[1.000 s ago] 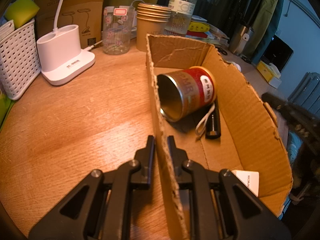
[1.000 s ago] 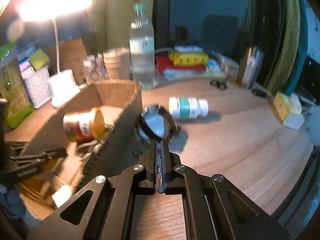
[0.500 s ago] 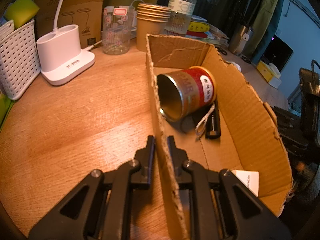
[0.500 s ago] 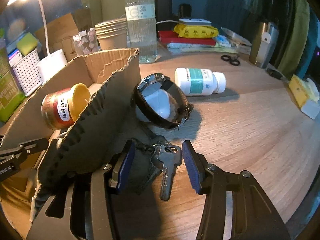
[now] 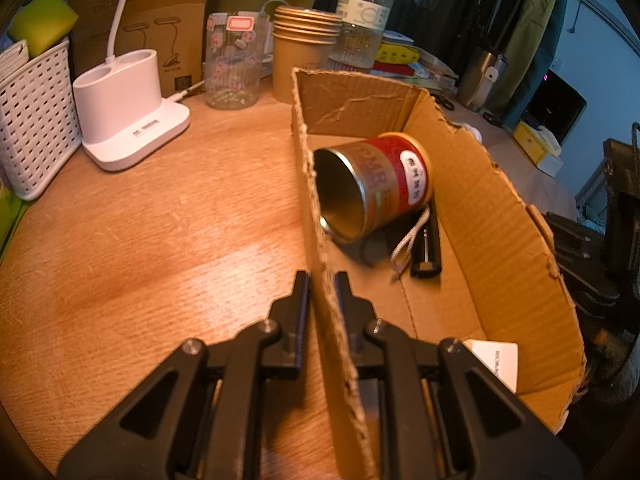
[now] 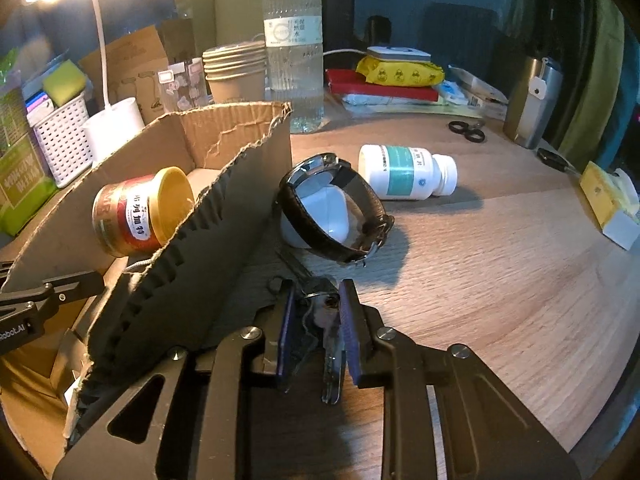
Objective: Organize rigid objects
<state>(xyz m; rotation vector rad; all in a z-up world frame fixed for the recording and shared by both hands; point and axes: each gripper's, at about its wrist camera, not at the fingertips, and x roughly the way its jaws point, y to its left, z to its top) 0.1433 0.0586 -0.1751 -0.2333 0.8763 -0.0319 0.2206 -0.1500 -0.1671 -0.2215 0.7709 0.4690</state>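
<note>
My left gripper (image 5: pixel 320 280) is shut on the near side wall of the cardboard box (image 5: pixel 500 208). Inside the box lie a red and gold tin can (image 5: pixel 372 188) on its side and a black stick with a cord loop (image 5: pixel 426 248). In the right wrist view my right gripper (image 6: pixel 318 292) straddles a bunch of keys (image 6: pixel 330 332) on the table beside the box (image 6: pixel 224 208), its jaws narrowed around them. A black watch (image 6: pixel 332 216) around a white holder and a white pill bottle (image 6: pixel 404 172) lie on the table beyond the keys.
A white lamp base (image 5: pixel 128 120), white basket (image 5: pixel 36 120), glass jar (image 5: pixel 234 68), paper cups (image 5: pixel 304 52) and water bottle (image 6: pixel 294 48) stand behind the box. Scissors (image 6: pixel 466 131), a steel flask (image 6: pixel 532 100) and stacked packets (image 6: pixel 400 76) sit at the back right.
My right gripper dropped to the table beside the box, opened over the keys, then closed in around them. The left gripper has kept its hold on the box wall.
</note>
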